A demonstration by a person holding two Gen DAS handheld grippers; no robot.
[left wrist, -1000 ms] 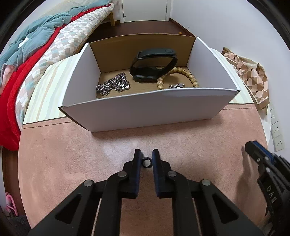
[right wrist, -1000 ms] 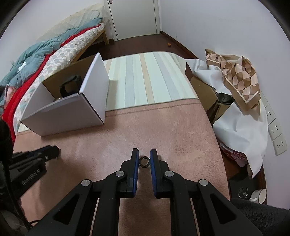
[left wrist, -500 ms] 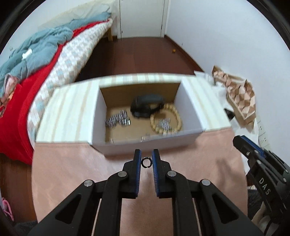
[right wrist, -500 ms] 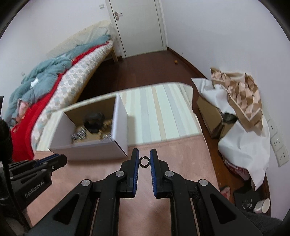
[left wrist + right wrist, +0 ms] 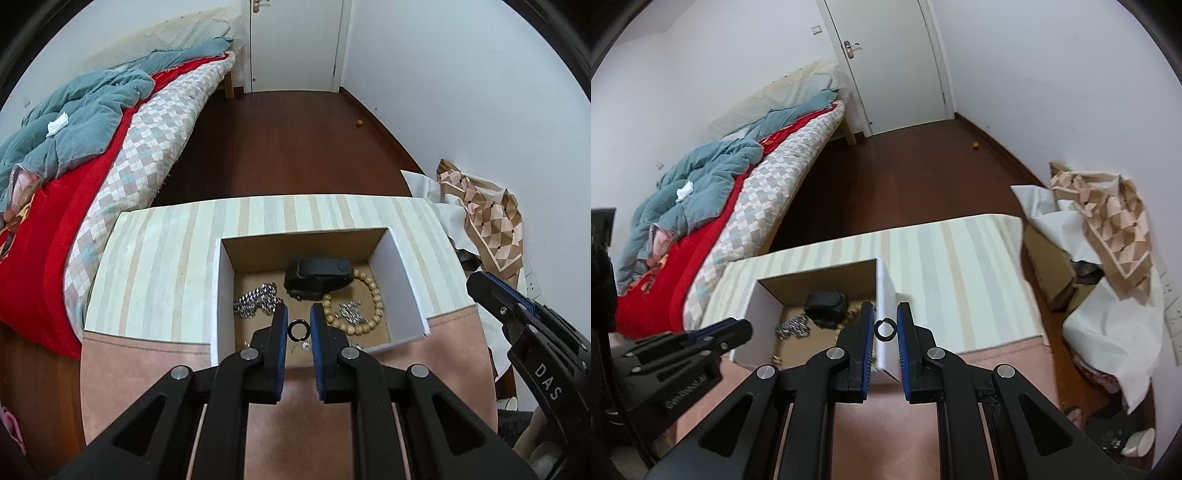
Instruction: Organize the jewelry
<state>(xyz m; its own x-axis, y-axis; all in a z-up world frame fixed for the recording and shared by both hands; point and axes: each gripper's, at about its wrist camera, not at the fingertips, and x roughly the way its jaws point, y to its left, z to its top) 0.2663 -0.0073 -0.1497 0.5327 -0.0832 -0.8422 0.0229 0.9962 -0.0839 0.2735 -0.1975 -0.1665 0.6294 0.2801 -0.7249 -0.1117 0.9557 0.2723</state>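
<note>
My left gripper (image 5: 298, 325) is shut on a small black ring (image 5: 297, 329), held high above the near wall of an open white cardboard box (image 5: 406, 280). Inside the box lie a silver chain (image 5: 255, 302), a black wristband (image 5: 317, 278), a wooden bead bracelet (image 5: 373, 299) and small silver pieces. My right gripper (image 5: 885, 325) is shut on a second black ring (image 5: 885, 329), above the box's right wall (image 5: 884, 314). Each gripper shows at the edge of the other's view: the right gripper (image 5: 476, 284) and the left gripper (image 5: 744, 326).
The box stands on a table with a striped cloth (image 5: 166, 266) and a pink mat (image 5: 147, 369). A bed with red and teal bedding (image 5: 74, 140) is at the left. White sheets and a patterned cloth (image 5: 487, 218) are piled at the right wall. A shut door (image 5: 894, 62) lies beyond.
Both grippers rose from just above the pink mat with their rings. The box, seen from the side before, now appears from above.
</note>
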